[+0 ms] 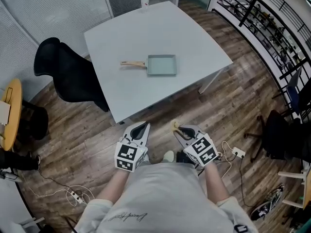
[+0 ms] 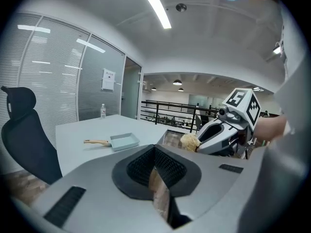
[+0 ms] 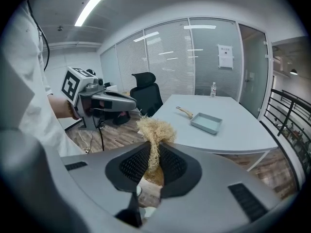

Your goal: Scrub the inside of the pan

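A pale green rectangular pan (image 1: 162, 65) with a wooden handle (image 1: 132, 63) lies on the white table (image 1: 194, 38), far ahead of both grippers. The left gripper view shows the pan (image 2: 123, 141) small in the distance, and so does the right gripper view, pan (image 3: 206, 123). My left gripper (image 1: 140, 128) is shut with nothing between its jaws. My right gripper (image 1: 178, 128) is shut on a tuft of straw-coloured scrubbing fibre (image 3: 155, 130), which sticks up from the jaws. Both grippers hang close to my body, over the floor, short of the table's near corner.
A black office chair (image 1: 68, 72) stands left of the table. A water bottle (image 1: 144, 0) stands at the table's far edge. Cables and a power strip (image 1: 237, 153) lie on the wooden floor. A railing (image 1: 272, 23) runs along the right; a yellow round table (image 1: 12, 111) is at the left.
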The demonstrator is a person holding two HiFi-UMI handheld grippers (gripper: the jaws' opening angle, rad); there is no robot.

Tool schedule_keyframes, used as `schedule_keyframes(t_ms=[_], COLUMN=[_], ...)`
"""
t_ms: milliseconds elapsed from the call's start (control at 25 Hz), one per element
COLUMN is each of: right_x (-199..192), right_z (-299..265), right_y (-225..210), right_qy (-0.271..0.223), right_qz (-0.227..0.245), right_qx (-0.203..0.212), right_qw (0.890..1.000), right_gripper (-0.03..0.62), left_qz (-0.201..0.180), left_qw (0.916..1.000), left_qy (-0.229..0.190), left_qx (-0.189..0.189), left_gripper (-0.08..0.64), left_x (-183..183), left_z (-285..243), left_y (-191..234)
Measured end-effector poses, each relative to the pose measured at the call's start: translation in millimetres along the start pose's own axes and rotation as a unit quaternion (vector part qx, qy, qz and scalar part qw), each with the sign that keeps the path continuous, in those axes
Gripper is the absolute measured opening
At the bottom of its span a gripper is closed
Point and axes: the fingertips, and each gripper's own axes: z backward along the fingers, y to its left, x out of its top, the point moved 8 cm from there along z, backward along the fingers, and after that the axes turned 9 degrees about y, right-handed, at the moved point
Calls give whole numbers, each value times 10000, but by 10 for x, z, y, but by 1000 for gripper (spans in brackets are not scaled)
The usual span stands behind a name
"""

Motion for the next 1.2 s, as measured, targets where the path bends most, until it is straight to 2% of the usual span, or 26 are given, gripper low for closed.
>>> schedule_keyframes(t_ms=[360,560,880,1200], right_x=[-160,-258,-257,-180], right_z=[125,204,129,17], right_y=[-206,-322,-384,-592], right_qy=[-25,-58,-56,11], right_qz=[246,202,165,-21], right_qx=[149,159,248,63], right_qw=[9996,9997,9995,10000], right_gripper=[69,69,69,69], left_qz=[122,19,13,-44], left_qw=[9997,9996,9998,10000], left_qy=[-77,-78,30,8], left_qx=[216,283,207,-69], left_gripper=[12,12,12,11], left_x=[78,102,86,215], left_z=[-182,-221,-280,-603], left_y=[-168,-310,-351,-136])
